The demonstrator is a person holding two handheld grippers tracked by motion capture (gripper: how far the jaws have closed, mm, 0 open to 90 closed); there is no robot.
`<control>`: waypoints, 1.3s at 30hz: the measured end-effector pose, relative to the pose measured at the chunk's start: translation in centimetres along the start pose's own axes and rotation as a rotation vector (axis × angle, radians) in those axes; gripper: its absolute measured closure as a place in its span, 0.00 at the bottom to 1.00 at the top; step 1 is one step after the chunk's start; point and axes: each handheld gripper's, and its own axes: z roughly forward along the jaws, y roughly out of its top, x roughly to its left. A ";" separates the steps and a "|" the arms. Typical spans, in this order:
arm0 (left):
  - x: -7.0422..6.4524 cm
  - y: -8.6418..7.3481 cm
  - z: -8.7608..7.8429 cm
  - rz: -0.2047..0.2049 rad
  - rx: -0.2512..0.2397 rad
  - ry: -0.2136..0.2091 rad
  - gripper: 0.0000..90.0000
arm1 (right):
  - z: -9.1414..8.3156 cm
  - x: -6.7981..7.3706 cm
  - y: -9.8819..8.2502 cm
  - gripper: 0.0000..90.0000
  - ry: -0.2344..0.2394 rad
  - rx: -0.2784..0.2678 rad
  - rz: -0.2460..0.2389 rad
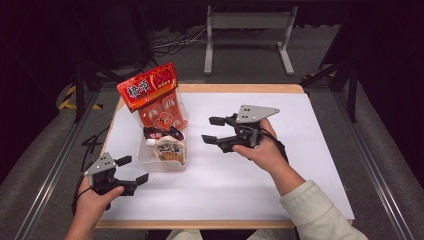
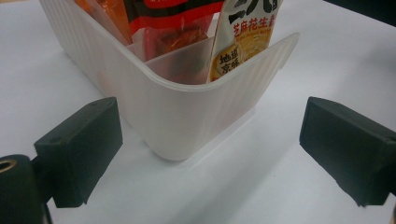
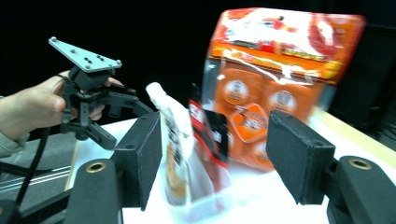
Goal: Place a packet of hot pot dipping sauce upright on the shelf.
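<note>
Three snack packs [image 1: 161,107] in one bin [image 1: 145,156], two tools open

The left hand [image 1: 95,197] comes in from the bottom left corner of the high view, wrapped around the body of the left gripper [image 1: 134,169], whose grey three-cornered plate faces up. Its two black jaws point up and to the right, standing wide apart with nothing pressed between the pads. The right hand [image 1: 262,152] reaches in from the lower right on a forearm in a pale sleeve [image 1: 312,207], angled up and to the left. It holds the right gripper [image 1: 212,129] roughly level, pointing left, its jaws spread wide and bare, the plate on top tilted toward the camera.
</note>
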 end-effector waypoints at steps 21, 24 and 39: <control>-0.3 0.5 -0.7 -0.002 -0.113 -0.014 0.09 | -13.2 -0.9 -5.8 0.37 -0.304 -0.019 0.025; -0.4 0.4 -0.6 0.000 -0.116 -0.018 0.09 | -14.1 -0.9 -7.0 0.36 -0.343 -0.018 0.028; -0.3 -0.1 -0.4 0.005 -0.141 -0.012 0.09 | -16.1 -0.1 -13.9 0.35 -0.463 0.016 0.053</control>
